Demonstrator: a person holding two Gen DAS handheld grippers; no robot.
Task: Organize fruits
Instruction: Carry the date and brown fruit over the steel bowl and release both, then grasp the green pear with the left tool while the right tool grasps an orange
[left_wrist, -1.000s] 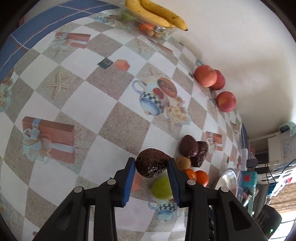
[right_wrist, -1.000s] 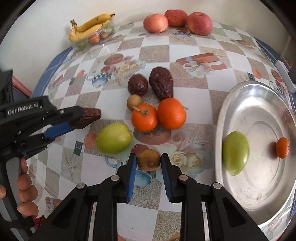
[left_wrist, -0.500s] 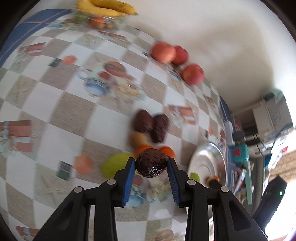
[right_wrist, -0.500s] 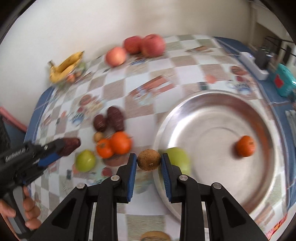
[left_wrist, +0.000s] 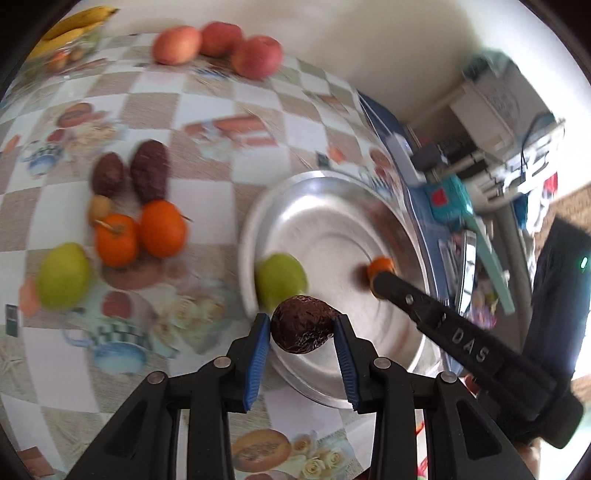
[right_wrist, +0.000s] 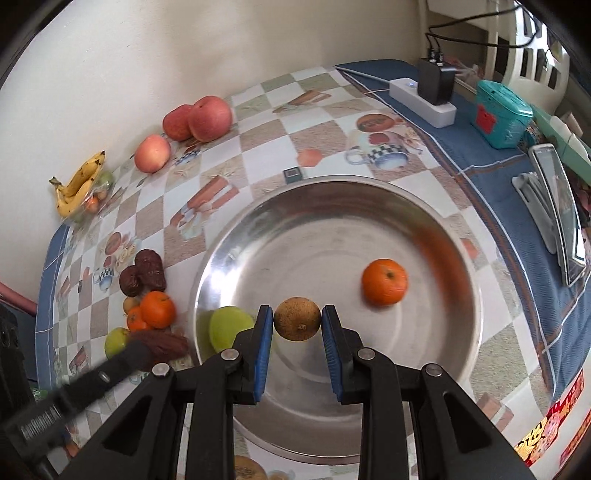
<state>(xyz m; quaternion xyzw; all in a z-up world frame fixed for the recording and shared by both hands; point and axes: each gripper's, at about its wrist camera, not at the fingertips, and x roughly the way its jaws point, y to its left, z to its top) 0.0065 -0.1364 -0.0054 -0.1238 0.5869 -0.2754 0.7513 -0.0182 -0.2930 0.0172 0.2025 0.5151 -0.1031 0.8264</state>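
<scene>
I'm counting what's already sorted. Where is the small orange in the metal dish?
In the right wrist view the small orange lies loose in the right half of the dish, apart from the green fruit at the dish's left edge.

A pear (right_wrist: 229, 326) and tangerine (right_wrist: 384, 282) lie in the tray (right_wrist: 436, 229); apples (right_wrist: 199, 118) sit behind, seemingly by the wall.

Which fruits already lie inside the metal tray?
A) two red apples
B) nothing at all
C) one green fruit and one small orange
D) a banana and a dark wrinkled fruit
C: in the right wrist view the metal tray holds a green fruit near its left rim and a small orange to the right.
</scene>
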